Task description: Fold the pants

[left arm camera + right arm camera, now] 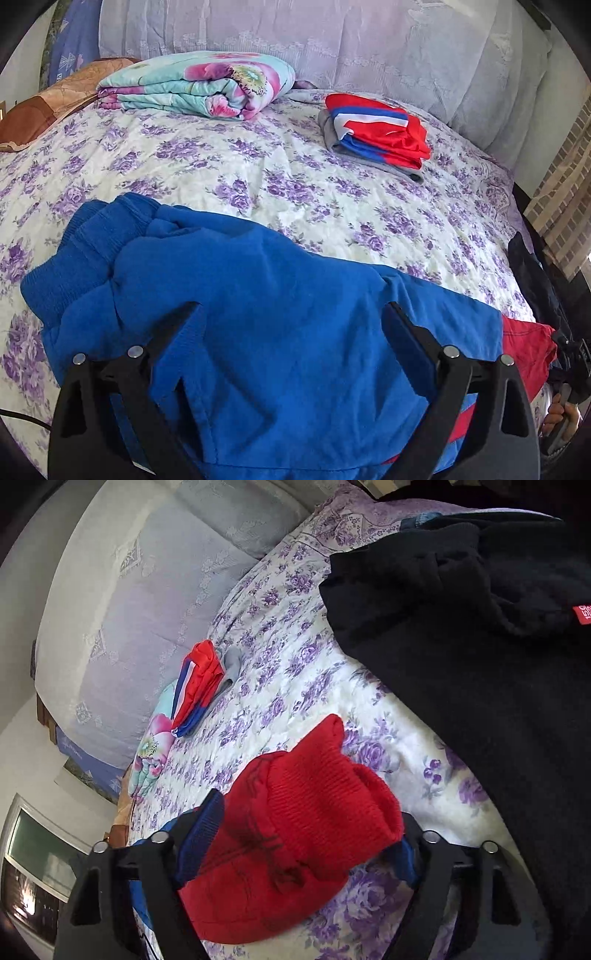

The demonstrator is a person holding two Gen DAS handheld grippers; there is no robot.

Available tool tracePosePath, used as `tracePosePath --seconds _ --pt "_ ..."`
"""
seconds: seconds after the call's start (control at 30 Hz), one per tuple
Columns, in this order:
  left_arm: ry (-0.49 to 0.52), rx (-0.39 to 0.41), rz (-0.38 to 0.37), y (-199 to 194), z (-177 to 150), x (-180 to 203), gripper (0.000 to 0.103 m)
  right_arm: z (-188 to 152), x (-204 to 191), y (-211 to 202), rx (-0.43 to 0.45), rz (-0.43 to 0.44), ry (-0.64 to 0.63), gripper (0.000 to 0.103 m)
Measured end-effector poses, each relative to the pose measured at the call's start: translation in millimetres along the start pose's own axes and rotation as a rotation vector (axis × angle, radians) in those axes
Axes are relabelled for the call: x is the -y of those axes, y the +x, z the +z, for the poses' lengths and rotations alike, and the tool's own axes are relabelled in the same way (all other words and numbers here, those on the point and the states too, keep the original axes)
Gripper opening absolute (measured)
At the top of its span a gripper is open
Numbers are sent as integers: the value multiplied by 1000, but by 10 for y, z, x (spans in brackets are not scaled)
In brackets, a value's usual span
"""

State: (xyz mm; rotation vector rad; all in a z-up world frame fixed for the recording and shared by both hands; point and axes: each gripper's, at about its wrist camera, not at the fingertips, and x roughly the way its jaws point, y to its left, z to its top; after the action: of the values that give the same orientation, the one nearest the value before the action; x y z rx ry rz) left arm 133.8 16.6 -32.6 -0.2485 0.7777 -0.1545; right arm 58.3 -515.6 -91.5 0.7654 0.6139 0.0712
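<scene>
Between the wide-spread jaws of the left gripper (291,314) the blue pants (258,314) lie rumpled and seemingly unfolded on the bedspread (295,184), their red cuff (314,805) sitting ungripped between the right gripper (314,819)'s equally wide jaws, so folding looks barely begun.

The blue pants (280,332) with red cuffs (295,827) lie rumpled across the lower half of the left wrist frame, ribbed waistband at left, while the red knit cuff fills the right wrist view's lower centre.
</scene>
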Motion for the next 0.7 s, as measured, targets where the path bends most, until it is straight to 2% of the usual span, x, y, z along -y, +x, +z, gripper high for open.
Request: tracePosePath --seconds 0.07,0.2,0.33,0.43,0.5,0.53,0.63,0.7 --pt "-3 10 -5 5 -29 -19 94 -36 32 41 -15 38 22 45" --pt "40 8 26 72 -96 12 97 -43 31 32 6 56 18 33" --pt "70 9 58 140 -114 61 98 7 -98 -41 23 63 -36 31" --pt "94 22 70 135 -160 73 98 -22 -90 -34 29 69 2 35" --pt "94 23 60 125 -169 55 98 -54 -53 -18 22 61 28 52" --pt "87 25 50 115 -162 39 98 -74 -23 -6 13 69 45 53" --pt "72 23 32 101 -150 7 98 -132 -30 -34 27 59 17 48" --pt "61 25 23 61 -152 -15 98 -149 14 -72 48 67 36 31"
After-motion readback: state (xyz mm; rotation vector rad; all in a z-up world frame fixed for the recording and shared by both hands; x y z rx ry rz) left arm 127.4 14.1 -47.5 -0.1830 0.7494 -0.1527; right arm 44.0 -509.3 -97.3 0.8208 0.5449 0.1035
